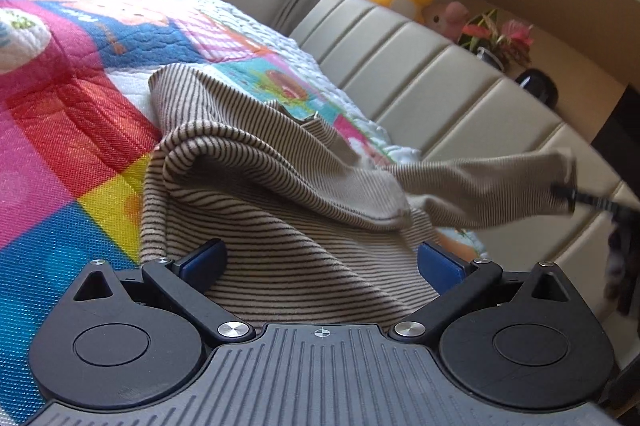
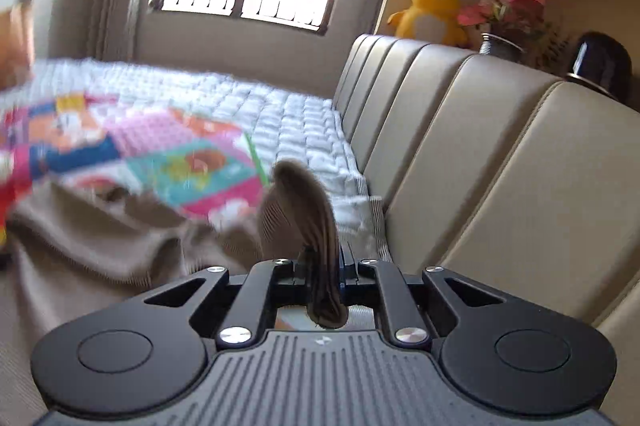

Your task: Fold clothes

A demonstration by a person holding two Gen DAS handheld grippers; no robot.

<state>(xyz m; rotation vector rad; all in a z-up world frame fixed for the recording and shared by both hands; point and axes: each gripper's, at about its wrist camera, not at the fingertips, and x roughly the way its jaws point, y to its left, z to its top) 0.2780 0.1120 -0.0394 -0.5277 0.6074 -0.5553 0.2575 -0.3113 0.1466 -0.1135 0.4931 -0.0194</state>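
The beige knit garment with thin dark stripes (image 1: 280, 194) lies rumpled on the bright patchwork quilt (image 1: 60, 130) beside the cream padded headboard (image 1: 420, 82), one sleeve-like end lifted toward that headboard. It looks soft, light and limp, likely to sag and slide wherever unsupported, so an edge or cuff seems the best hold. The right gripper (image 2: 326, 272) is clamped on a bunched fold of it, while the left gripper (image 1: 320, 262) stands wide apart over the cloth, gripping nothing; no containers are in view.
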